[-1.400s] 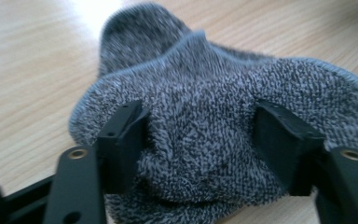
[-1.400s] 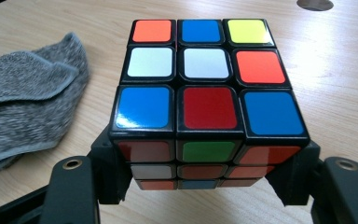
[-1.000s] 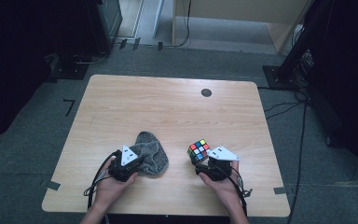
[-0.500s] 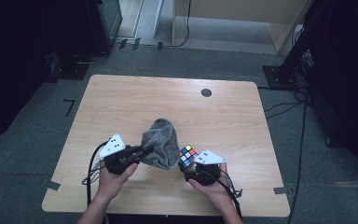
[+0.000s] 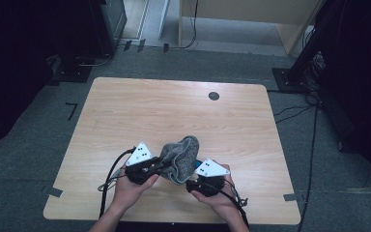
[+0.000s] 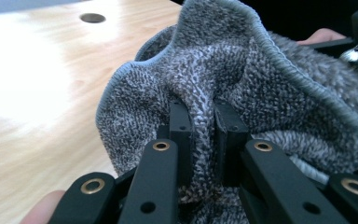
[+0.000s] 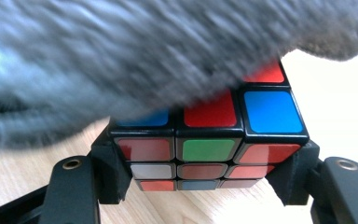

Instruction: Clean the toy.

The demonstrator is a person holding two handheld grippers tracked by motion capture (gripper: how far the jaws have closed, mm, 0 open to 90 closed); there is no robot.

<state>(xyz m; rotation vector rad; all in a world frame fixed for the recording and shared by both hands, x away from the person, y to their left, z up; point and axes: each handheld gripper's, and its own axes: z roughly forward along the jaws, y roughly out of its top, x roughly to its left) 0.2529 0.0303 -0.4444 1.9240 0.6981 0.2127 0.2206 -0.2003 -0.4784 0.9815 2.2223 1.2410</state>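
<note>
The left gripper (image 6: 204,126) pinches a fold of grey cloth (image 5: 178,159), now lifted off the wooden table (image 5: 140,111) and draped over the puzzle cube (image 7: 205,135), which the right gripper (image 7: 205,182) clamps between both jaws, nearer the left than before.

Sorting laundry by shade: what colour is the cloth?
Speckled grey cloth, grey stitched edge; clearest in the left gripper view.

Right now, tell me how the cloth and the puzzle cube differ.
The cloth is soft, grey and bunched into folds; the puzzle cube is rigid, with coloured squares on black. The left hand-held gripper pinches a thin fold of cloth, while the right hand-held gripper spans the cube's full width. Both are gripped, cloth draped over cube.
</note>
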